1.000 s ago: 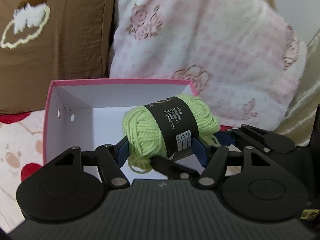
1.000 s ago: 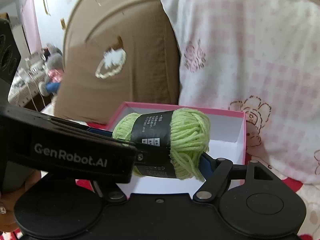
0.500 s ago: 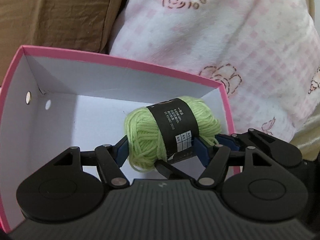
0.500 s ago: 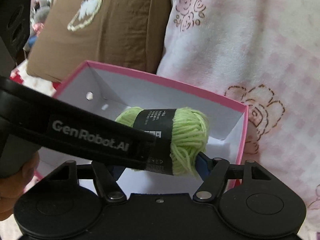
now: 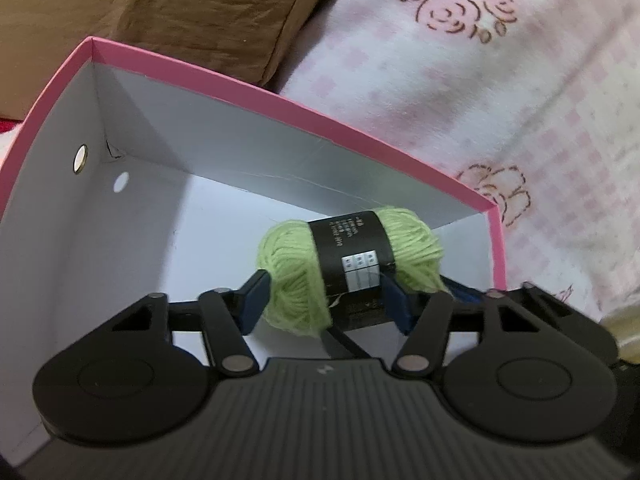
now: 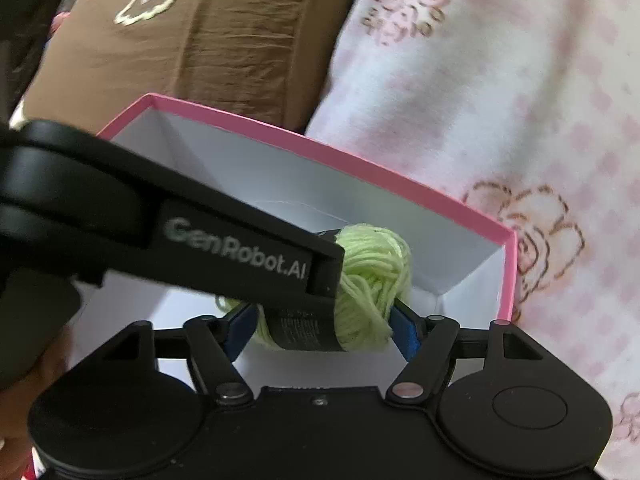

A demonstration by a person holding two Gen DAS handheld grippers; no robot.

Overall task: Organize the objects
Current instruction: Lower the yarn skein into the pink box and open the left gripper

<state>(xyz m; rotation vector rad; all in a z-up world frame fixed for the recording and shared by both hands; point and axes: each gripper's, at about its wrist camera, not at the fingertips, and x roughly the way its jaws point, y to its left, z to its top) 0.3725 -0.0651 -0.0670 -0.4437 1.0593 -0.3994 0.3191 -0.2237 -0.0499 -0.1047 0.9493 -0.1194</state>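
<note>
Yarn, a light green skein (image 5: 352, 268) with a black paper band around its middle, is held inside the open pink box (image 5: 280, 100), above its white floor and toward the right-hand end. Both grippers clamp it at once. The left gripper (image 5: 326, 300) has its blue pads pressed into the skein, one on the left lobe and one at the band's right edge. The right gripper (image 6: 324, 326) squeezes it end to end between its own blue pads, and the left tool's black body marked "GenRobot.AI" crosses the right wrist view and hides part of the band. The box has white inner walls with two small holes in its left wall. Behind it lean a brown cushion (image 5: 160, 12) and a pink-and-white rose-printed pillow (image 5: 500, 100).
</note>
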